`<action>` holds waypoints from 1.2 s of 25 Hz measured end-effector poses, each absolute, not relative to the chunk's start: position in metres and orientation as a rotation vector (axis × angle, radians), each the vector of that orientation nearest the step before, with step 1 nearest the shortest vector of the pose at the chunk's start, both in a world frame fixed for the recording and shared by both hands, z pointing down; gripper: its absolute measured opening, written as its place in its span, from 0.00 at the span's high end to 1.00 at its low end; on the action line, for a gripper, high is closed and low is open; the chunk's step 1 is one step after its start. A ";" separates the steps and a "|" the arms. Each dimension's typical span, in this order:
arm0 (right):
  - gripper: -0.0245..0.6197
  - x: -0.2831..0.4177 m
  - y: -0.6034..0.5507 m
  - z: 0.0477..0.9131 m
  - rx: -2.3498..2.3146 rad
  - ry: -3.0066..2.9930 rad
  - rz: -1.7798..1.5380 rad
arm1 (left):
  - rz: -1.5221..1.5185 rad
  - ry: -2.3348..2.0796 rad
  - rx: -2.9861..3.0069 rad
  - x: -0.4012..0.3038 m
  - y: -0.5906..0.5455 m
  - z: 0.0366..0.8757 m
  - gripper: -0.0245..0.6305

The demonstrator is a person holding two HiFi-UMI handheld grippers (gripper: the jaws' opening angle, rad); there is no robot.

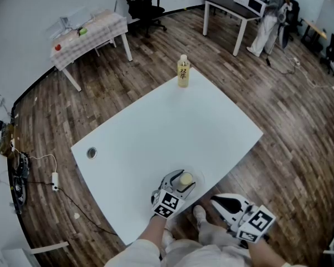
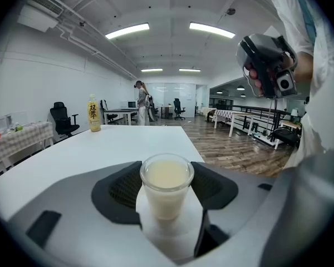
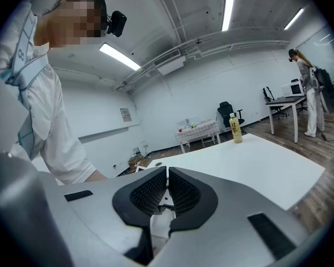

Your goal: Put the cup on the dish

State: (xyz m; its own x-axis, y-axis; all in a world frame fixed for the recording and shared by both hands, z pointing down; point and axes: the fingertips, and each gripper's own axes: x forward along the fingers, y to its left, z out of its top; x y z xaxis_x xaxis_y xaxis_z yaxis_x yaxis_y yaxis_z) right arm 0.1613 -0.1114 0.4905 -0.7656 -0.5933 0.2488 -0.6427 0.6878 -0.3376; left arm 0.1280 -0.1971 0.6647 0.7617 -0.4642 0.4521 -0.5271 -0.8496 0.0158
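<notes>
A clear cup of creamy white liquid stands near the front edge of the white table. It rests on a pale round dish. My left gripper is shut on the cup, one dark pad against each side. In the left gripper view the cup stands upright between the pads, with the dish under it. My right gripper hangs off the table's front edge, to the right of the cup. The right gripper is shut, with nothing between its pads.
A yellow drink bottle stands at the far edge of the table. A round cable hole sits near the table's left corner. Behind are a checked-cloth table, office chairs, a desk and a standing person.
</notes>
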 end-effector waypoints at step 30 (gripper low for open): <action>0.91 0.133 -0.097 0.477 0.959 -2.814 0.573 | 0.365 -0.906 2.871 0.096 -0.181 0.581 0.70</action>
State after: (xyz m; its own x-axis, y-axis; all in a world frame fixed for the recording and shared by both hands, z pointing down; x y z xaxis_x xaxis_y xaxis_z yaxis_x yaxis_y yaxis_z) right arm 0.1333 -0.0974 0.4765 -0.7934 -0.5657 0.2248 -0.6085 0.7286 -0.3145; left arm 0.0962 -0.1808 0.5809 0.7930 -0.5509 0.2599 -0.5772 -0.8160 0.0315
